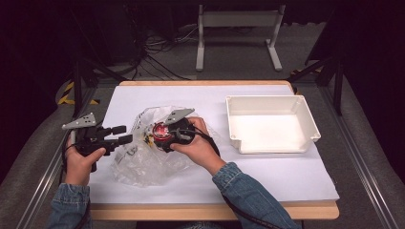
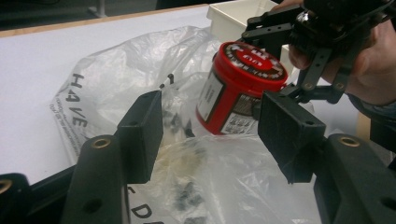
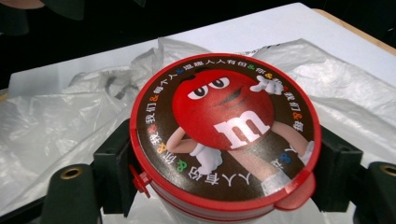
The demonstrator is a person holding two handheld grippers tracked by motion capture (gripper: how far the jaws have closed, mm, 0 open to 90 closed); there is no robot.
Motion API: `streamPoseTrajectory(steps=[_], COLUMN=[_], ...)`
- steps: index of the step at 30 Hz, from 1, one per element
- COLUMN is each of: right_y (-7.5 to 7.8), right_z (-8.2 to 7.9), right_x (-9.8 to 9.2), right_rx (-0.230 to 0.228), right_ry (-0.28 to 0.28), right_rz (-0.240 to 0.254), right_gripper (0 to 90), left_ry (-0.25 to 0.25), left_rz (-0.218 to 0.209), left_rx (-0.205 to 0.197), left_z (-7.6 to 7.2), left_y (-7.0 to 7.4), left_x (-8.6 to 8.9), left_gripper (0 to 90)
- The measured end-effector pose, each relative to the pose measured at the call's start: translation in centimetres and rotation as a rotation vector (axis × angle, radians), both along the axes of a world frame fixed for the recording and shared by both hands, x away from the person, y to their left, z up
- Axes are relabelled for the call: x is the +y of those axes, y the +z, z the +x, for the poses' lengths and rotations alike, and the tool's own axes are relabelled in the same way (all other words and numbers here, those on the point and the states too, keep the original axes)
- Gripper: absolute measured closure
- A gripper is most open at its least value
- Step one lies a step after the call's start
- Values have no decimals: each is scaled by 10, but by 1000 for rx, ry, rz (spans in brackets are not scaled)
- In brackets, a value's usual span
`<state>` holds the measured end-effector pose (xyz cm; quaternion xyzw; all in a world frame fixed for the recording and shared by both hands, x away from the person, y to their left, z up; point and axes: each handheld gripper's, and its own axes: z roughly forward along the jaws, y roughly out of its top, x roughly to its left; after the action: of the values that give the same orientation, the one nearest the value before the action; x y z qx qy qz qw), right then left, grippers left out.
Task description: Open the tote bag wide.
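Red tub (image 3: 225,135) clamped in right gripper (image 1: 168,136) over bag (image 1: 138,157). Left gripper (image 1: 114,134) held agape, empty. Step judged: tub extraction from bag. Next: transfer to tray (image 1: 305,117) likely needed.

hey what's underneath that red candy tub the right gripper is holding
The clear plastic bag lies crumpled under the red tub, which the right gripper grips by its sides. The tub hides what is directly beneath its base.

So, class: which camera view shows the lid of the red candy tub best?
The right gripper view: the lid faces the camera, artwork readable, held in the right claw. The left gripper view shows it obliquely, with the tub's side. In the high view it is small and blurred.
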<state>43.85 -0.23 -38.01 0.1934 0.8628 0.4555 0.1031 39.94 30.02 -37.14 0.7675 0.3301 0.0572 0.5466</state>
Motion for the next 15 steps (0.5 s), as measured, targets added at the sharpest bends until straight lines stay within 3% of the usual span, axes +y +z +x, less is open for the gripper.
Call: streamPoseTrajectory(steps=[4, 11, 15], right_y=[10, 28, 37], right_z=[1, 2, 1], right_x=[-5, -16, -23], right_rx=[-2, 1, -13], right_ry=[8, 44, 41], right_rz=[0, -9, -17], right_gripper=[250, 250, 250], left_ry=[13, 43, 46], left_rz=[-1, 46, 48], left_rx=[3, -6, -10], left_z=[0, 0, 0], left_y=[1, 4, 5], left_x=[2, 3, 3], left_gripper=[413, 405, 404])
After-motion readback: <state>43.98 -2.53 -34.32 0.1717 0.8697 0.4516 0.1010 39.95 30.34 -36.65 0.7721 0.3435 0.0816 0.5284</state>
